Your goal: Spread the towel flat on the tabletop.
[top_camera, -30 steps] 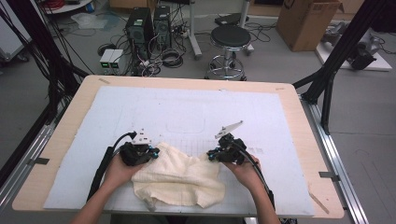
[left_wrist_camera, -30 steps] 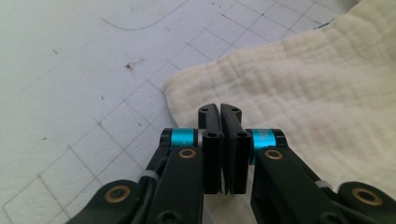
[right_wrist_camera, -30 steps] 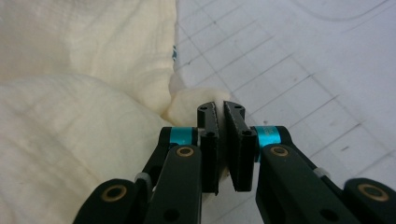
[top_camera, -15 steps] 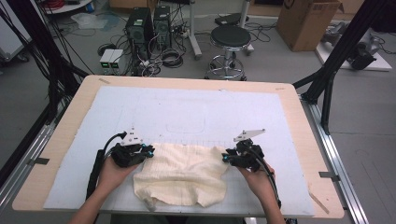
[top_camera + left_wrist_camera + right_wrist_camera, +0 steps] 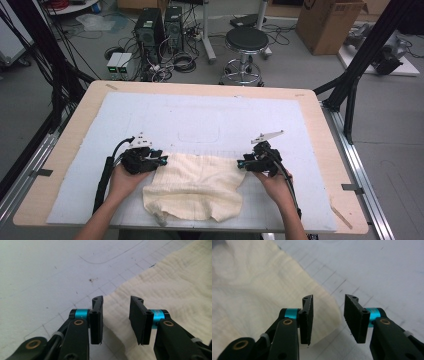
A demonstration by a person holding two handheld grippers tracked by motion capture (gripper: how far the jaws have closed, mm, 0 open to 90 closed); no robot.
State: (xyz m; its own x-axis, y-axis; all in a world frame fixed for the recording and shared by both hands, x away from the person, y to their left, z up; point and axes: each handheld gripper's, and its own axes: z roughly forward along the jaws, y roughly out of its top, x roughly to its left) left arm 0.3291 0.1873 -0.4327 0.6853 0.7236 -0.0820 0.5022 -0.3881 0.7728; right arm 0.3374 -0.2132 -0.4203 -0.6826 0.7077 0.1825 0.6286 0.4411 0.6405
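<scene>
Cream cloth: soft, light, limp, crinkled weave.
My left tool and right tool gape empty; I'd pinch its top corners.

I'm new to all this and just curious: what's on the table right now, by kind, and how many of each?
Cloths: 1, cream
Grippers: 2, left and right, both open at the cloth's far corners
Mats: 1, white with a grid
Total: 4

Mat beyond cloth bare: free passage, no obstacles.
</scene>
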